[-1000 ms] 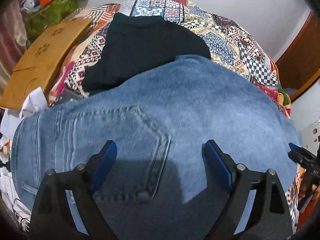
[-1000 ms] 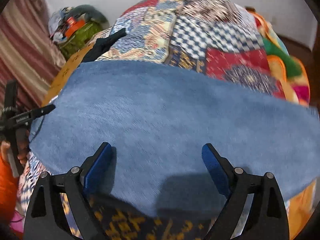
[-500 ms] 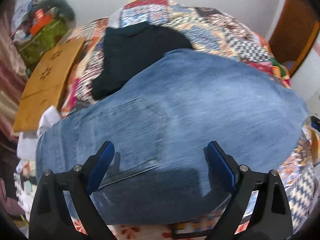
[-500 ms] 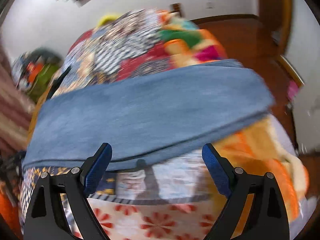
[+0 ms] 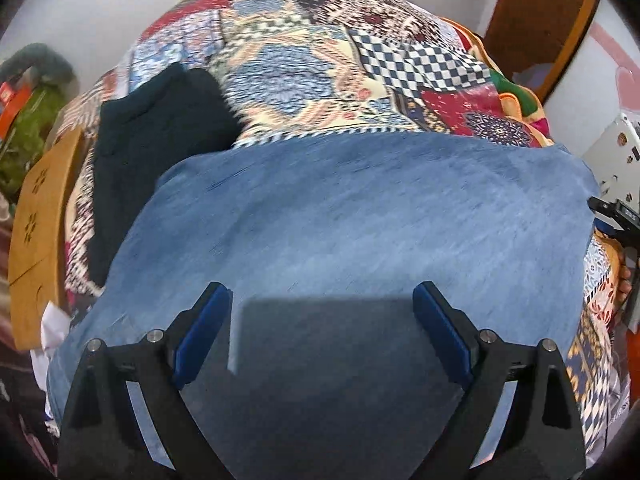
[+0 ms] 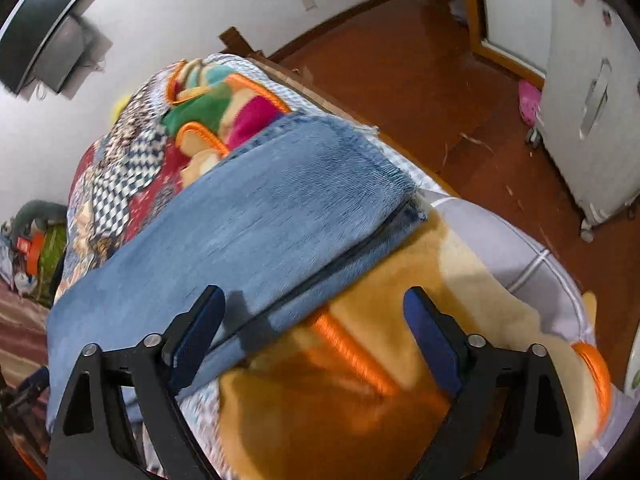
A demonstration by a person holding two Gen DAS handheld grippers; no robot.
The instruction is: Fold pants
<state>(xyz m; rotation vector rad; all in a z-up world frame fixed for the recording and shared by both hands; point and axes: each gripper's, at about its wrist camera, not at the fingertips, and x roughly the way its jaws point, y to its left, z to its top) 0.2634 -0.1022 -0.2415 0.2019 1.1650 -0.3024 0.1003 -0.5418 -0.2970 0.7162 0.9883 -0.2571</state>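
Blue jeans (image 5: 360,216) lie flat across a patchwork quilt (image 5: 320,64) on a bed. My left gripper (image 5: 320,332) is open and empty, hovering over the jeans' middle. In the right wrist view the jeans (image 6: 248,216) run from lower left to upper right, legs stacked, with the frayed hems (image 6: 384,156) near the bed's edge. My right gripper (image 6: 312,332) is open and empty above the near edge of the legs and an orange-trimmed blanket (image 6: 380,340). The right gripper also shows at the right edge of the left wrist view (image 5: 612,216).
A black garment (image 5: 156,148) lies on the quilt left of the jeans. A wooden board (image 5: 36,236) leans at the bed's left side. Red-brown floor (image 6: 420,80), a white cabinet (image 6: 592,92) and a wall-mounted screen (image 6: 44,28) lie beyond the bed.
Both grippers have pulled back and turned right. The left view slid from the back pocket toward the legs. The right view swung to the hem end and the floor.
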